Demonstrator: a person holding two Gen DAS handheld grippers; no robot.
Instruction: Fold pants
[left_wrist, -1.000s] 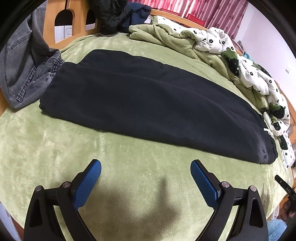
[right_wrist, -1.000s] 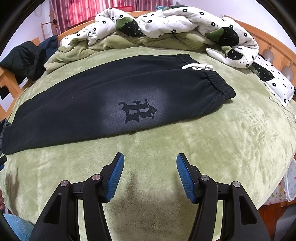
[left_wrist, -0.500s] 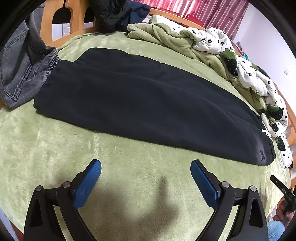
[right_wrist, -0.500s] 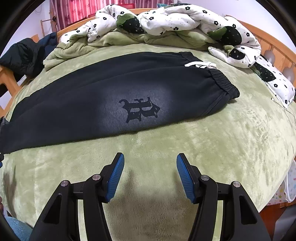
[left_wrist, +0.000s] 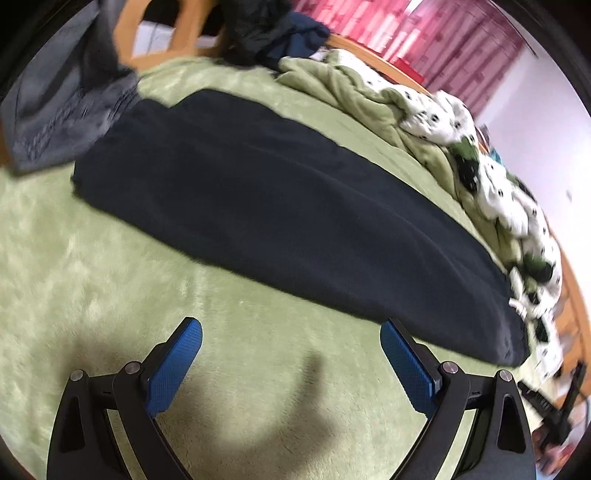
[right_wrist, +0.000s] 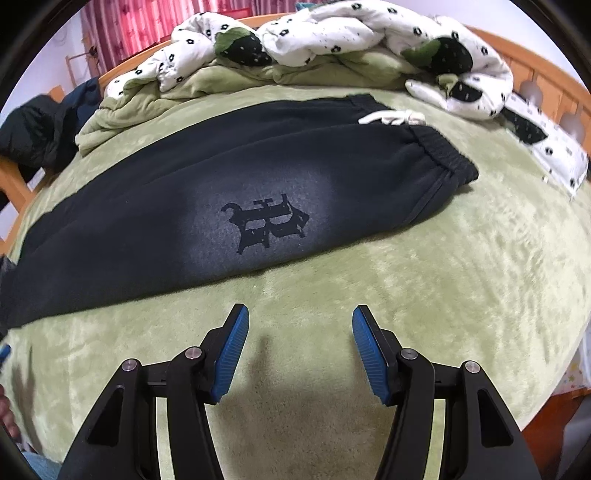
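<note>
Black sweatpants (left_wrist: 280, 206) lie flat on a green bed cover (left_wrist: 110, 280), folded lengthwise, leg over leg. In the right wrist view the pants (right_wrist: 155, 221) show a dark printed emblem (right_wrist: 266, 225), an elastic waistband (right_wrist: 439, 155) at the right and a white drawstring (right_wrist: 391, 117). My left gripper (left_wrist: 291, 332) is open and empty, hovering over the cover just short of the pants' near edge, toward the leg end. My right gripper (right_wrist: 300, 321) is open and empty, just short of the near edge below the emblem.
Grey jeans (left_wrist: 62, 107) lie beside the leg end at the left. A rumpled green blanket (right_wrist: 155, 99) and a white flowered quilt (right_wrist: 332, 33) are piled behind the pants. A wooden bed frame (right_wrist: 546, 81) borders the mattress. Dark clothes (left_wrist: 266, 29) hang at the far end.
Both grippers have moved closer to the pants. The left view has swung and is blurred by motion. Both stay open and empty.
</note>
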